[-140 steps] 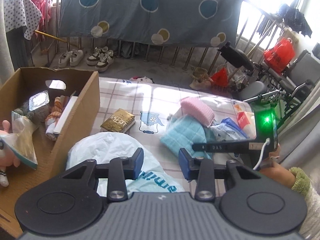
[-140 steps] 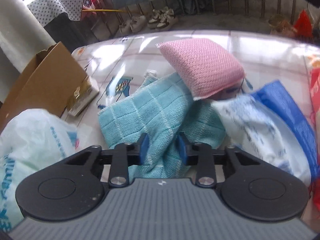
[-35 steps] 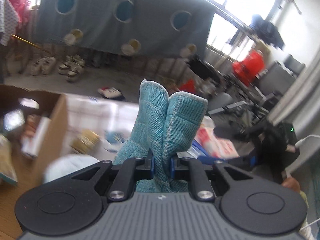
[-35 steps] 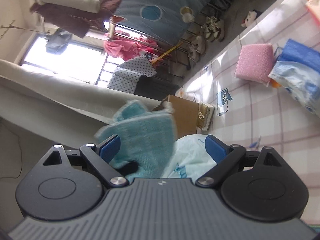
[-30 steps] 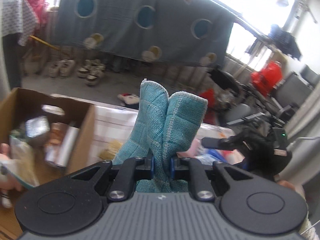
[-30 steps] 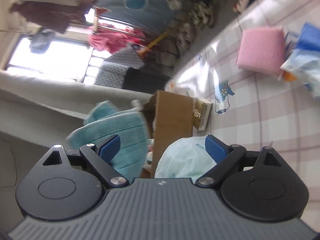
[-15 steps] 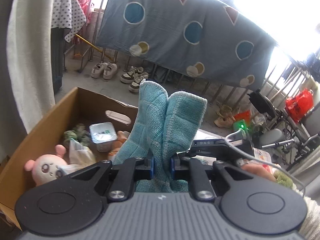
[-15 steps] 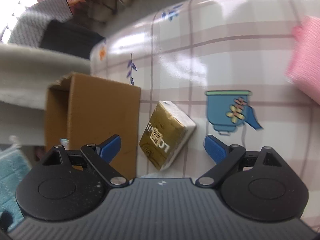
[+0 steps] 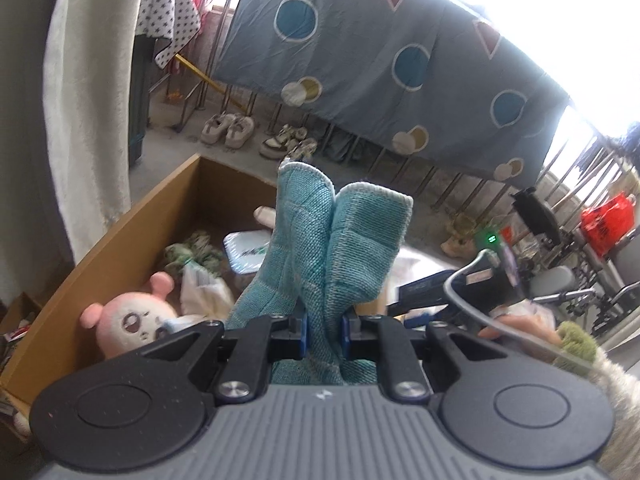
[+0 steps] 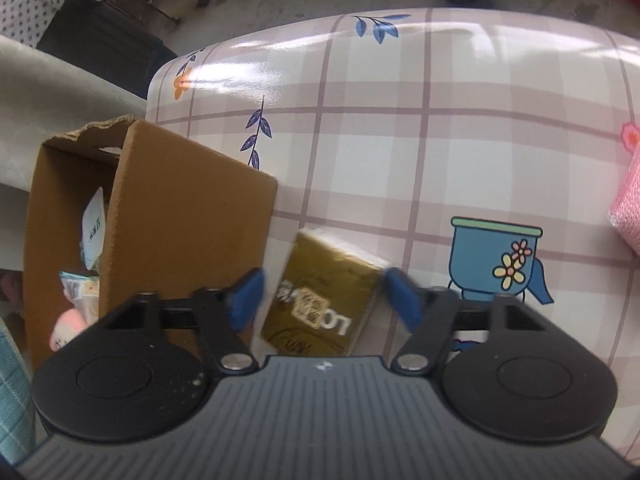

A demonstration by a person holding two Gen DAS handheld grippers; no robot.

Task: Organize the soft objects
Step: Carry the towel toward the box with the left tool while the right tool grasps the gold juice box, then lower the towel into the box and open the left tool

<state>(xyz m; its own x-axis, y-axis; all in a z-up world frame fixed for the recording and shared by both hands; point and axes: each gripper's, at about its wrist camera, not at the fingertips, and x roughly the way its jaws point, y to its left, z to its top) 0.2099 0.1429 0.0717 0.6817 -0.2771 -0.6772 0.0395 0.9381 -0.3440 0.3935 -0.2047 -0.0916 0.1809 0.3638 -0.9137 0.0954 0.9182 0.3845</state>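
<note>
The desk (image 10: 440,128), wrapped in a glossy plaid cover printed with leaves and a blue watering can, fills the right wrist view, and at its left edge stands the open cardboard box (image 9: 132,240), already stocked with a pink plush toy (image 9: 128,320), a foil-lidded tub and some crumpled packets. Over that box, the left hand-held gripper (image 9: 323,330) is clamped tight on a teal cloth (image 9: 332,248), its folded end standing up between the jaws and the rest hanging out of sight below. So the step in hand looks like delivery: the cloth is above the box's open top and wants lowering in, then letting go. Meanwhile the right hand-held gripper (image 10: 322,300) hangs with its jaws spread wide, straddling a gold tissue pack (image 10: 320,300) that lies on the desk just beside the box wall; whether the blue pads touch it I cannot tell. That one calls for a gentle squeeze across the pack's short sides, since soft wrapping may slip or crush. On the pack's face a printed seal and what may be the letters "LO" show, upside down and too blurred to trust. A sliver of pink knitted pad (image 10: 628,212) peeks in at the far right.
</note>
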